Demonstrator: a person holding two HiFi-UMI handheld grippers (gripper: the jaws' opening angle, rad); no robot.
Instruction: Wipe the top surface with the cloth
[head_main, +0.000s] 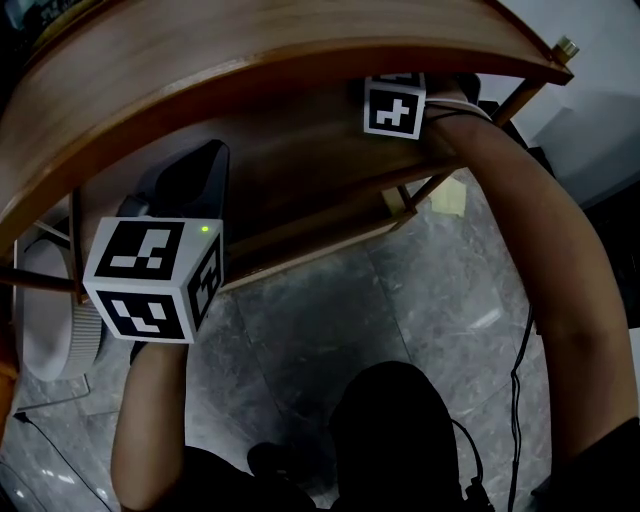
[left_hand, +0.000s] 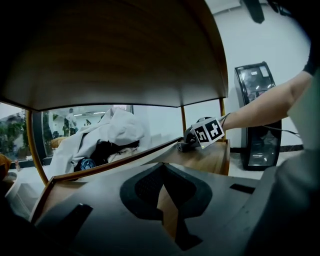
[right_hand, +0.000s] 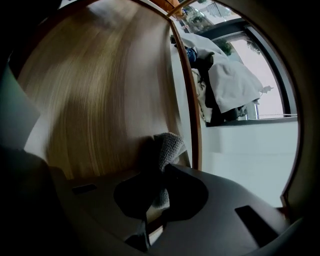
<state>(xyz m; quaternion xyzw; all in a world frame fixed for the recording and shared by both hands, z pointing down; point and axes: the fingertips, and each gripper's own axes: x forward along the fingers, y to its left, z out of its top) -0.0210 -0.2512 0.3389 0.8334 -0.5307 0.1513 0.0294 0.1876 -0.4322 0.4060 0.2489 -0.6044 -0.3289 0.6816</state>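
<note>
The cloth (right_hand: 170, 145) is a single grey knitted piece, and I have it pinched in the right tongs (right_hand: 161, 176). The jaws are clamped on its lower part, while its free end sticks out past the tips and lies against the pale wooden surface (right_hand: 100, 100). From the left gripper view, those right tongs sit low on that board, near its far rail and beneath the curved wooden top (left_hand: 125, 55). So the cloth is on the lower level, not on the top.

My left tongs (left_hand: 164, 181) are only slightly apart. A thin strip of wood shows through the gap and nothing is gripped. They hover over the near end of the same board, well apart from the right pair.

Counting from the head view, I see two tongs and two marker cubes. One cube (head_main: 155, 278) is at the lower left and the other cube (head_main: 393, 108) is tucked under the rim of the top. One bare arm (head_main: 545, 260) reaches in on the right.

Beyond the board is one heap of white fabric (left_hand: 110, 132) with dark items in it, lying by the window. One black cabinet with a glass door (left_hand: 257, 115) stands against the wall. The floor (head_main: 400, 300) is grey stone tile.
</note>
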